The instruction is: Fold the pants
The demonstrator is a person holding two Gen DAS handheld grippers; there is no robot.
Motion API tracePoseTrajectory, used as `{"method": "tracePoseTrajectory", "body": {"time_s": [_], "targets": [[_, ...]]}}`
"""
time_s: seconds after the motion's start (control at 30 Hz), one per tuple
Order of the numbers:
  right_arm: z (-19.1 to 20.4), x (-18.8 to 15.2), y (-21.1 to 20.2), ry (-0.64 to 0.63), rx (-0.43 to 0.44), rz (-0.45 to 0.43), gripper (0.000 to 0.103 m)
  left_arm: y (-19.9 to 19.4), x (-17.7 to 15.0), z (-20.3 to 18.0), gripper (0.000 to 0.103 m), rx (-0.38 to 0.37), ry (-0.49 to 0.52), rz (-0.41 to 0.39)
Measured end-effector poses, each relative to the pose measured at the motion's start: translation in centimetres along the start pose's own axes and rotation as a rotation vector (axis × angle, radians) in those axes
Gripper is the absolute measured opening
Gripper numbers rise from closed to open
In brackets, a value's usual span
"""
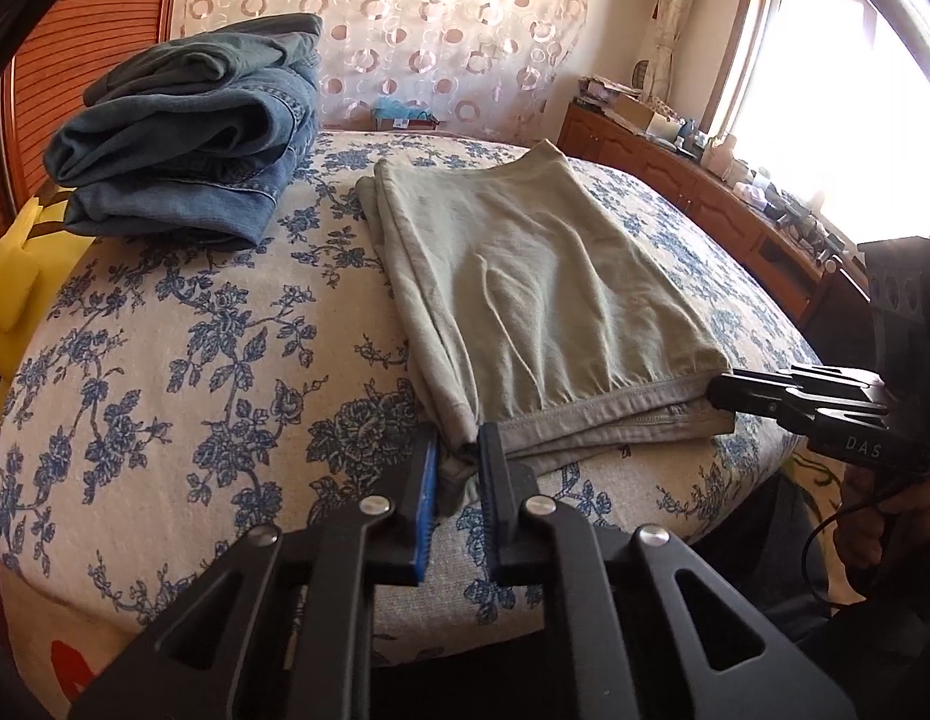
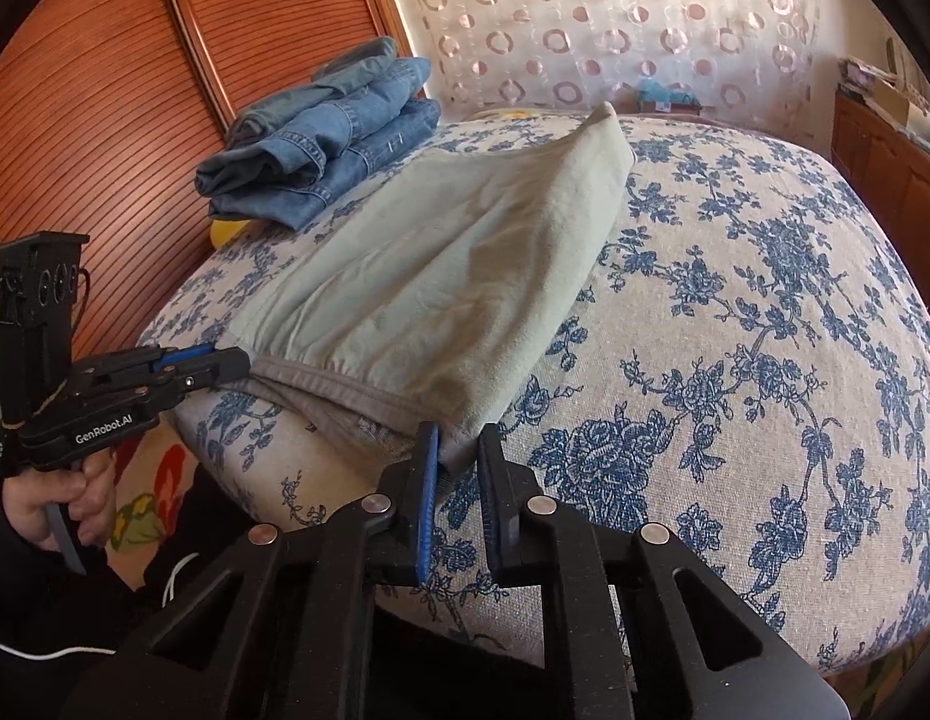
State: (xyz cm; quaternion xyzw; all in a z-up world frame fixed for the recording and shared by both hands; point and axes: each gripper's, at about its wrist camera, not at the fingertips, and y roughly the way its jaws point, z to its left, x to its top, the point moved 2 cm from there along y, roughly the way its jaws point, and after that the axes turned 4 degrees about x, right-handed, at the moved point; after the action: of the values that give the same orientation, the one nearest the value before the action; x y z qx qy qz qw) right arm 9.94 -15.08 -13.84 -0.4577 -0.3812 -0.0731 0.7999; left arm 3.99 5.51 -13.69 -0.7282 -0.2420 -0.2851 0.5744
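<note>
Pale green pants (image 1: 513, 276) lie folded on the floral bed cover (image 1: 183, 360), waistband toward me. My left gripper (image 1: 458, 450) is shut on the near left corner of the waistband, cloth pinched between its blue pads. In the right wrist view the same pants (image 2: 441, 276) stretch away, and my right gripper (image 2: 459, 450) is shut on the near right corner of the waistband. Each gripper shows in the other's view: the right gripper (image 1: 720, 393) at the waistband's right end, the left gripper (image 2: 240, 360) at its left end.
A stack of folded blue jeans (image 1: 189, 138) sits at the far left of the bed by the wooden slatted headboard (image 2: 105, 90). A yellow pillow (image 1: 21, 282) lies at the left edge. A cluttered wooden dresser (image 1: 693, 168) runs under the window on the right.
</note>
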Motion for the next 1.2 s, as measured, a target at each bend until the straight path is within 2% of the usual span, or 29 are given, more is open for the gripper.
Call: {"method": "tracePoseTrajectory", "body": {"time_s": [0.27,0.47,0.73,1.2], "targets": [[0.3,1.5,-1.3,-0.017,0.009,-0.059,0.007,-1.2,1.8,-0.5,0.005,-0.005,0.012,-0.047],[0.3,3.4,-1.9,-0.033,0.003,-0.106,0.006,-1.3,4.5,-0.6,0.005,-0.003,0.024,-0.094],[-0.5,6.8,-2.3,-0.048,-0.013,-0.168,0.006,0.4,8.5,-0.2,0.005,0.004,0.009,-0.148],[-3.4,12.5,-0.2,-0.072,-0.053,-0.195,0.006,3.4,14.1,0.4,0.005,0.027,0.039,-0.179]]}}
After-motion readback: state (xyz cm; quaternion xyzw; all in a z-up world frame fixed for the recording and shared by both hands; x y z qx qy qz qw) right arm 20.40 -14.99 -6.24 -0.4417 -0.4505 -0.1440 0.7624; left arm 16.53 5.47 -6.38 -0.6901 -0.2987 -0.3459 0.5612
